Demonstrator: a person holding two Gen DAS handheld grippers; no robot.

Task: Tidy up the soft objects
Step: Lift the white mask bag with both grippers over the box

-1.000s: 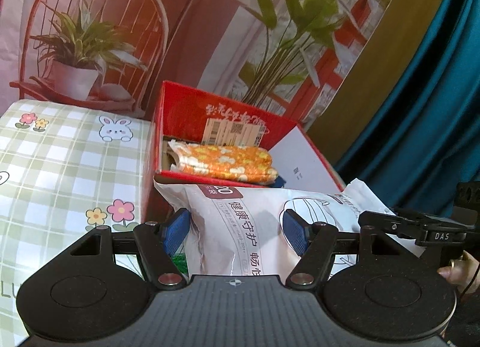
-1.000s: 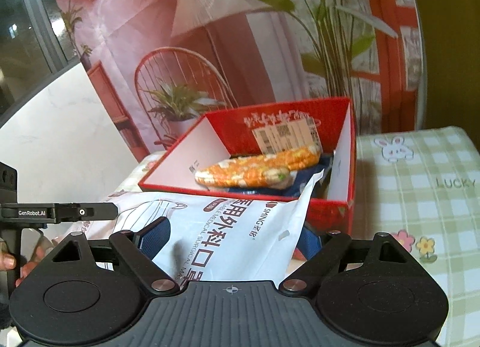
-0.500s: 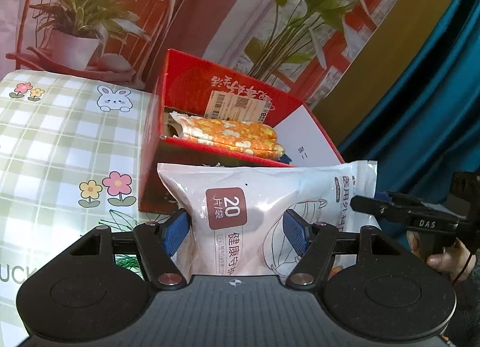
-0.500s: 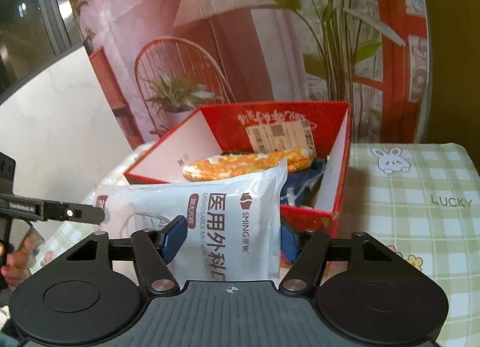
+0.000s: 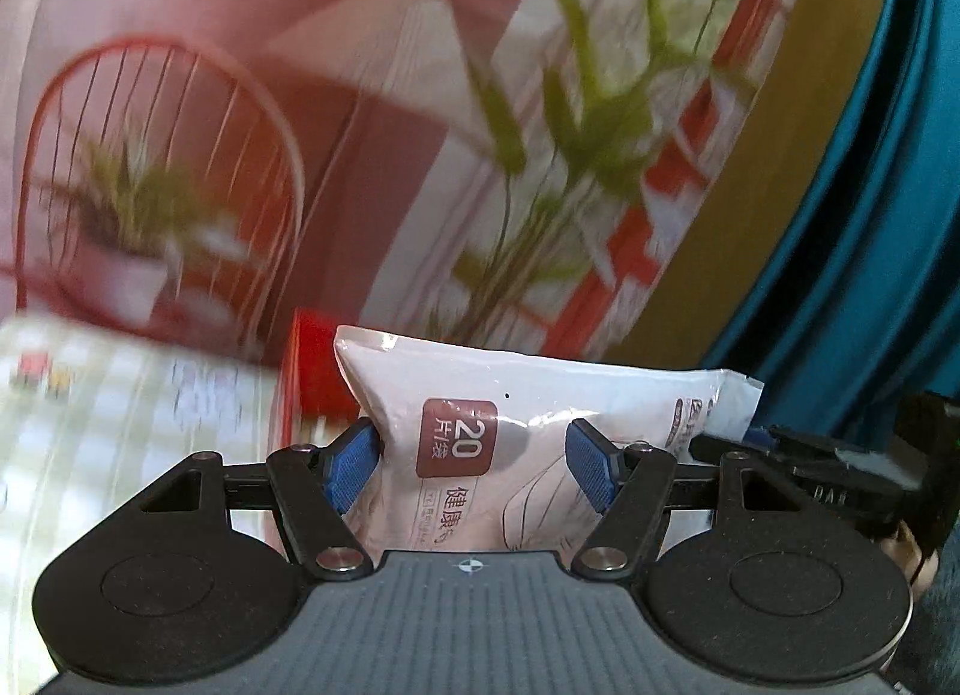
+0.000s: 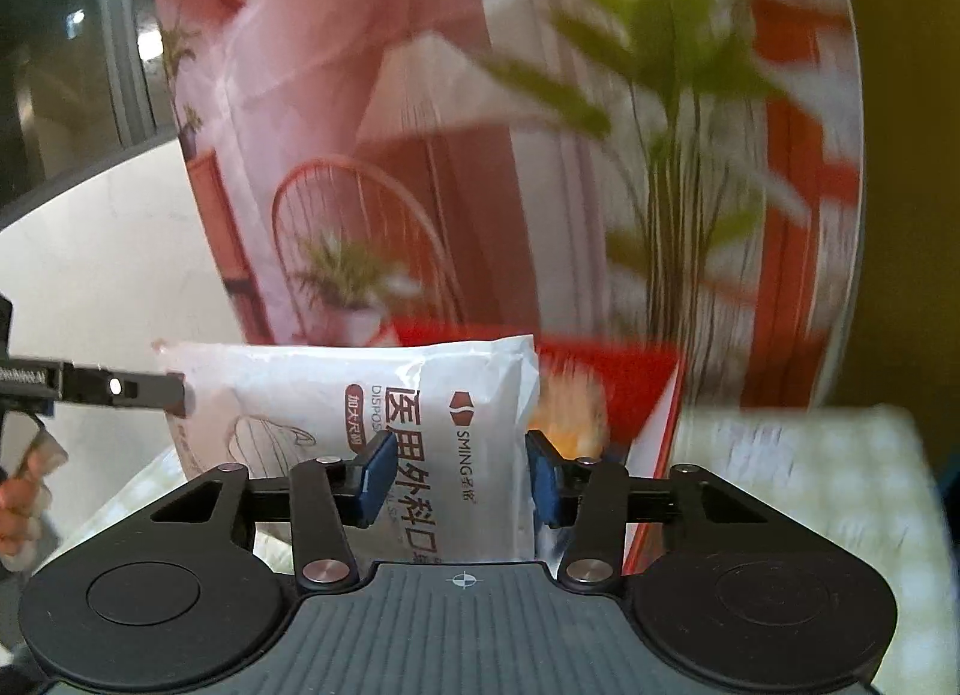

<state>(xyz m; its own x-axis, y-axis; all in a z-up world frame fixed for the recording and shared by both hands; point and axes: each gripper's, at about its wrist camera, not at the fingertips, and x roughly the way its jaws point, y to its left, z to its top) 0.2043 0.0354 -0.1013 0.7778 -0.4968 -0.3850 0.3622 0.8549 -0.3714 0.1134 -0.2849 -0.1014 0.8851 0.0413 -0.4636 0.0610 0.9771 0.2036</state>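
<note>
Mask pack (image 5: 528,443) hides blurred red box (image 5: 309,365)

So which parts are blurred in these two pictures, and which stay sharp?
Left wrist view: backdrop and checked cloth smeared by motion, mask bag and left tool sharp. Right wrist view: backdrop and red box blurred, bag and right tool sharp.

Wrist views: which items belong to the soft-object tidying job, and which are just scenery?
In play:
white mask pack, gripped at both ends
left gripper
right gripper, jaws just closed in on the pack
red box
orange floral pouch in the box

Scenery:
checked tablecloth
printed backdrop
teal curtain
</note>
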